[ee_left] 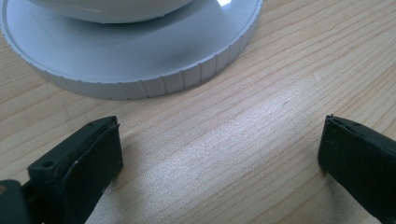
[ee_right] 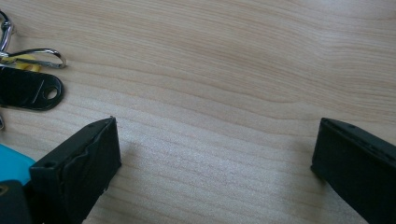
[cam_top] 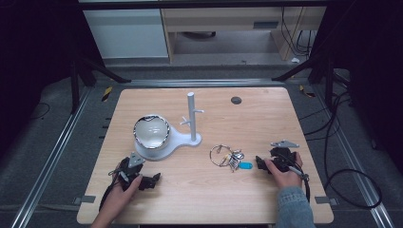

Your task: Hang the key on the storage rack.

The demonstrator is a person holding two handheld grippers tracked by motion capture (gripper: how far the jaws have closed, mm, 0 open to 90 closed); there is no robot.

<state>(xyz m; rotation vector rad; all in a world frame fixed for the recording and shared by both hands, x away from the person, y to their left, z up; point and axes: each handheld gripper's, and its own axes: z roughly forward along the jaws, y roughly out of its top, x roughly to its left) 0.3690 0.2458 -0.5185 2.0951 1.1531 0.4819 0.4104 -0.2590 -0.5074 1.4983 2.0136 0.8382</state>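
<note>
A bunch of keys on a metal ring, with a blue tag, lies right of the table's middle. A grey stand with a post and pegs rises from a round base that carries a shiny bowl. My right gripper rests open on the wood just right of the keys. Its own view has the black key fob and blue tag at the left. My left gripper lies open near the front left, below the round base, with bare wood between its jaws.
The wooden table has a small dark round inlay at the back right. Black cables trail off both grippers. Dark floor and metal rails surround the table.
</note>
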